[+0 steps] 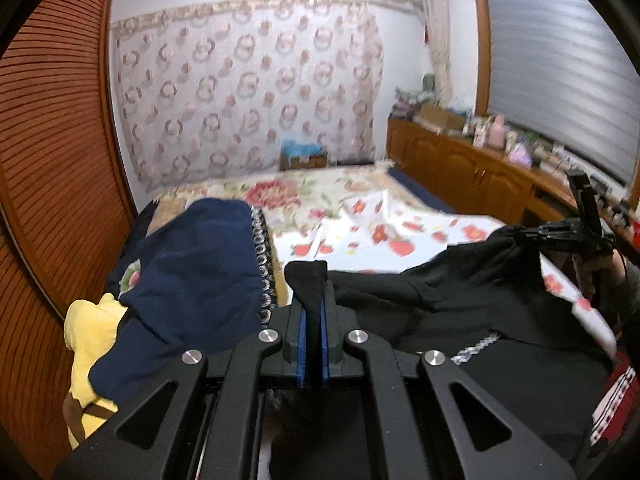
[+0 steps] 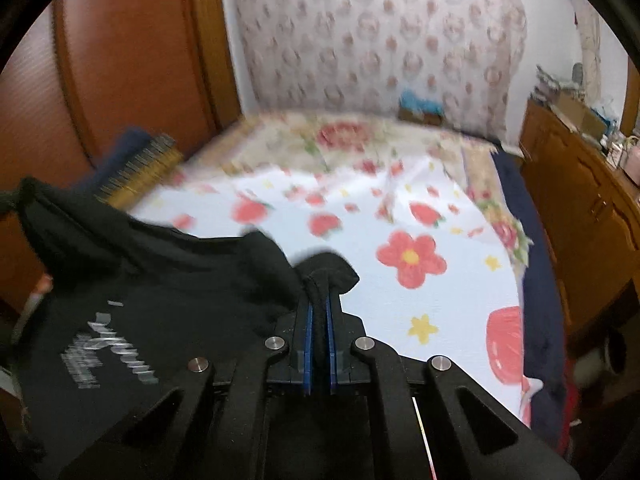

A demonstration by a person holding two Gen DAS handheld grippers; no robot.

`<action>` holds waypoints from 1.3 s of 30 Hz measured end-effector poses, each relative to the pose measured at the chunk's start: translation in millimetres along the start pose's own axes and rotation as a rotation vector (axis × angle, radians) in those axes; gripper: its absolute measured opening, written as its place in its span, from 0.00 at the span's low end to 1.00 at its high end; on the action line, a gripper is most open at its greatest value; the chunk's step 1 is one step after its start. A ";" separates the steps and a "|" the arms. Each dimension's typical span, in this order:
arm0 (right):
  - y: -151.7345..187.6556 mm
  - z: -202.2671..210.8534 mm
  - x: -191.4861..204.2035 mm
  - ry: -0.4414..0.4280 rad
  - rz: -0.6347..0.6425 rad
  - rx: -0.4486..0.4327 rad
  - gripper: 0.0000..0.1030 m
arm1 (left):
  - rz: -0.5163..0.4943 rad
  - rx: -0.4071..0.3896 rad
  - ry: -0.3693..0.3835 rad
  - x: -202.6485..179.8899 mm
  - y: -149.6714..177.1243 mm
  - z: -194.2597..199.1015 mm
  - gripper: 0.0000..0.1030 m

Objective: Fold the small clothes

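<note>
At about nine o'clock in the left wrist view a navy garment [image 1: 192, 272] lay heaped over a yellow garment [image 1: 90, 336], both apparently awaiting their turn. The left claw [image 1: 313, 312] was clenched on a bunched corner of the black garment [image 1: 460, 288], the cloth pinched between its blue pads [image 1: 303, 344]. From there the black garment stretched away toward three o'clock, where the right claw [image 1: 560, 236] gripped its far corner, a hand [image 1: 596, 276] behind it (partly cut off by the lens edge). The right wrist view confirmed this: the right claw [image 2: 319, 312] was clenched on a fold of the same black garment [image 2: 160, 280], whose pale printed lettering [image 2: 104, 356] showed at eight o'clock.

The garment hung raised between the two claws above the bed [image 1: 400, 216], whose flowered sheet [image 2: 400, 220] lay bare at twelve o'clock.

Assessment: the step in hand appeared to be the pick-up and spreading of the black garment, folding proper not yet begun. The next move would call for both claws to keep their hold, draw the cloth taut, and lay it flat on the open sheet without letting either corner slip.
</note>
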State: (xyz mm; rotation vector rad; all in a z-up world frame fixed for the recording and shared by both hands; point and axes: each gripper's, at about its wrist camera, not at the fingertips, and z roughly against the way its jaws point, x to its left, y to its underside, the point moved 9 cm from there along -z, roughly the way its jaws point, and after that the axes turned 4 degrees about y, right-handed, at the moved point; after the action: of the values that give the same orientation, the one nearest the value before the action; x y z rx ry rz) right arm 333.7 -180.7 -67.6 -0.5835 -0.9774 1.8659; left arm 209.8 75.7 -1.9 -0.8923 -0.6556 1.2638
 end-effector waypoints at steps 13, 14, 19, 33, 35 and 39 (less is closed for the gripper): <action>78.5 177.2 14.2 -0.086 0.020 -0.137 0.05 | 0.063 -0.069 0.019 -17.1 64.2 122.9 0.06; 86.6 186.1 13.6 -0.089 0.021 -0.130 0.05 | 0.064 -0.067 0.018 -18.5 68.9 130.2 0.06; 128.8 217.0 20.5 -0.082 0.049 -0.059 0.05 | 0.068 -0.027 0.014 -24.2 95.2 151.0 0.06; 174.4 187.1 32.4 -0.051 0.030 0.116 0.08 | 0.129 0.107 -0.011 3.0 137.8 139.0 0.50; 166.9 188.6 31.4 -0.043 0.036 0.107 0.12 | 0.119 0.097 -0.015 4.4 133.6 141.0 0.56; 155.9 199.0 28.4 -0.017 0.041 0.068 0.29 | 0.099 0.099 -0.038 7.5 128.1 131.9 0.61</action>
State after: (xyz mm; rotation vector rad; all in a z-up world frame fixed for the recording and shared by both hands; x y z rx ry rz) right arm 96.9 -272.7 -81.4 -0.5514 -0.9159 1.9352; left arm 35.4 117.4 -43.3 -0.8294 -0.5792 1.3926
